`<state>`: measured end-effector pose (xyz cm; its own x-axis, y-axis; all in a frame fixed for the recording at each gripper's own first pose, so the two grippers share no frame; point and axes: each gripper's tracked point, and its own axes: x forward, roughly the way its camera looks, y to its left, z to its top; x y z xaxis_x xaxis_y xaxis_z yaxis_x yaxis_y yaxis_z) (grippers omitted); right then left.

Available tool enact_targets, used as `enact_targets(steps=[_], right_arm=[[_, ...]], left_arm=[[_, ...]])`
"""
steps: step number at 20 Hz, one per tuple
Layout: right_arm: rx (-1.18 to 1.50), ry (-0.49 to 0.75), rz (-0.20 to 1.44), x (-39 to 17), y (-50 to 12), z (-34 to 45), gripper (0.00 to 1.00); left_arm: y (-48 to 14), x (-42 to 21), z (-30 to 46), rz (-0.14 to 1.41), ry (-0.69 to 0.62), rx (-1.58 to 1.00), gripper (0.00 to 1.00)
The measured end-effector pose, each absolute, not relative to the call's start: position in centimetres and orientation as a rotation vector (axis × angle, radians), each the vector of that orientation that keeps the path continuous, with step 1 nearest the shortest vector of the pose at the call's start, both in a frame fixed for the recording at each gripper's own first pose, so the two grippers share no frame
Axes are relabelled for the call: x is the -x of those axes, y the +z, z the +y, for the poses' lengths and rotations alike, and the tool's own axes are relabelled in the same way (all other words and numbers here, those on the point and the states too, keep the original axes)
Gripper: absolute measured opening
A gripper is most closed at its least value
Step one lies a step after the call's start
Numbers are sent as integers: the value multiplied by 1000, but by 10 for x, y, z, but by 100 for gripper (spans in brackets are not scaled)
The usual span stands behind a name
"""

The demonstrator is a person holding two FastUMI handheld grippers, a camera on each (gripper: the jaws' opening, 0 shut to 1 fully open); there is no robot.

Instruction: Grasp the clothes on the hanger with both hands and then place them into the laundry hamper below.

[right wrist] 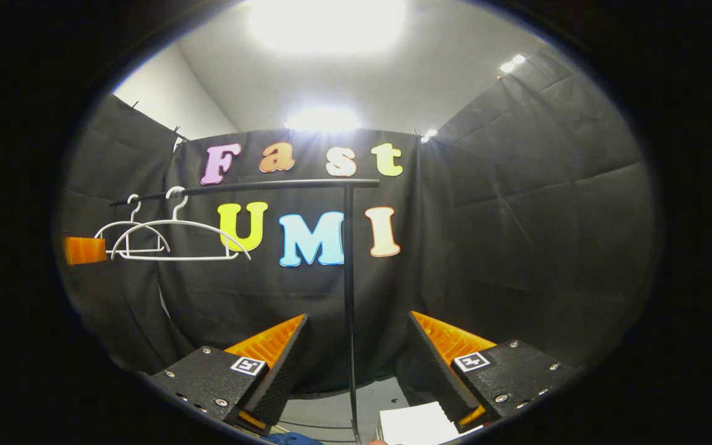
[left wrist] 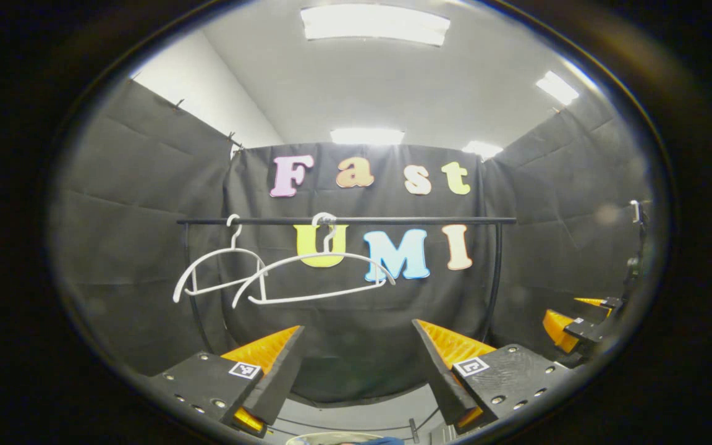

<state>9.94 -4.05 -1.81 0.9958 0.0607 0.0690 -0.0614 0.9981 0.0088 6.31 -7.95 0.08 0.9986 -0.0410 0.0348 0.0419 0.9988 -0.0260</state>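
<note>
Both hangers are hanging bare on the rail, both grippers are gaping open holding nothing, so the job looks done.

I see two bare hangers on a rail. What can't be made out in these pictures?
- Hamper: left gripper view, cut off by the bottom edge; just a pale rim with something blue.
- Clothes: none hang on either hanger; whether that blue scrap in the right gripper view is clothing can't be told.
- White sheet: right gripper view, partly behind the right claw, cut off below.
</note>
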Motion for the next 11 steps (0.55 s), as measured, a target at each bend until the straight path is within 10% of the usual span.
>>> enact_targets(steps=[11], right_arm=[[-44,6,-57,-44,-14,-9,91]], left_arm=[[-13,-51,-4,-73,-20,68,98]])
